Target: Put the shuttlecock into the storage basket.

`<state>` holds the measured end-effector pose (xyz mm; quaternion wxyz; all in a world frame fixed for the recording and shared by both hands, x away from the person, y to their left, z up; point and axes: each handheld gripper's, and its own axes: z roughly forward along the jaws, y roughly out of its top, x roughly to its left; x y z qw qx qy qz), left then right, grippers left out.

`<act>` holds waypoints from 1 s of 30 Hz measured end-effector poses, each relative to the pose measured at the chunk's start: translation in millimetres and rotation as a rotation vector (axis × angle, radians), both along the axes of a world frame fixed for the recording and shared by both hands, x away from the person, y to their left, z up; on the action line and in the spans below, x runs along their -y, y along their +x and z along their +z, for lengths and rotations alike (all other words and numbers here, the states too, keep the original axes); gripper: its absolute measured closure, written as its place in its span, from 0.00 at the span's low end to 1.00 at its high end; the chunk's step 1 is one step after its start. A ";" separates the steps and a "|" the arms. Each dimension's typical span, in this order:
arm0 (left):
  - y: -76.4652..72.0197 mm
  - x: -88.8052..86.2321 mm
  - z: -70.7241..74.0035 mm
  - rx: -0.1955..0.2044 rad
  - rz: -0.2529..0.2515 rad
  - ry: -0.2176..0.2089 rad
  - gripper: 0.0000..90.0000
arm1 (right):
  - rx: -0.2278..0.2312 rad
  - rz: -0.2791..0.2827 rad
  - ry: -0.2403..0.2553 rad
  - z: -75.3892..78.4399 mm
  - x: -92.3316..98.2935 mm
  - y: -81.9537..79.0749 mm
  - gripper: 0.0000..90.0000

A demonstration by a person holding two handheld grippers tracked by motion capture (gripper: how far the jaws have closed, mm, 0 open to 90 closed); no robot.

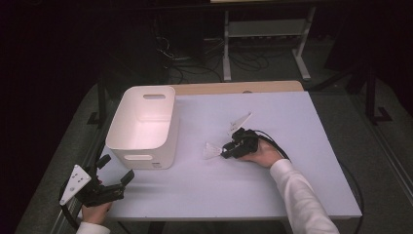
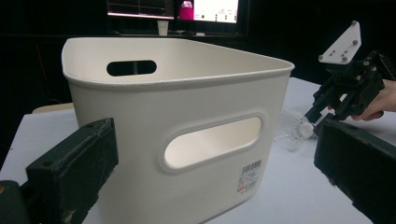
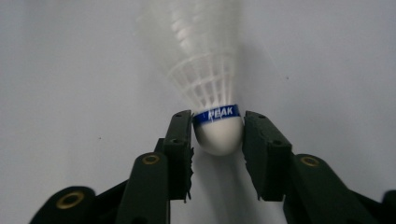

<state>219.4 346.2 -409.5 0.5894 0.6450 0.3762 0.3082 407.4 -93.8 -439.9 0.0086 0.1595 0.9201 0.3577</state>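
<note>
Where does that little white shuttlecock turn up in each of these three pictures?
High view: shuttlecock right of centre on the table, at the right gripper tips.
Left gripper view: far right, past the white bin.
Right gripper view: centre, cork between the jaws.
Shared landmark: the right gripper.

White sleeve point(image 1: 302, 195); black tool point(image 1: 237, 146) with brass screws, black cable.

white bin point(image 1: 141, 124) stands on the grey table point(image 1: 272, 190).
</note>
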 end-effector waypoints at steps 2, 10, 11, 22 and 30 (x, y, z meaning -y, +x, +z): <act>0.0 0.1 0.0 0.000 0.000 0.000 0.00 | 0.003 -0.002 0.007 1.5 0.6 0.2 0.72; -0.1 0.3 0.1 -0.001 0.001 0.001 0.00 | -0.009 -0.018 0.025 6.0 4.4 -0.8 0.72; -0.1 0.4 0.1 -0.002 0.002 0.000 0.00 | -0.016 -0.023 0.028 7.3 4.6 -1.8 0.72; -0.1 0.5 0.1 -0.001 0.002 -0.001 0.00 | -0.016 -0.039 0.050 14.6 10.1 -2.9 0.72; 0.1 0.7 0.1 0.000 0.000 0.002 0.00 | -0.028 -0.065 0.062 22.3 14.9 -5.5 0.72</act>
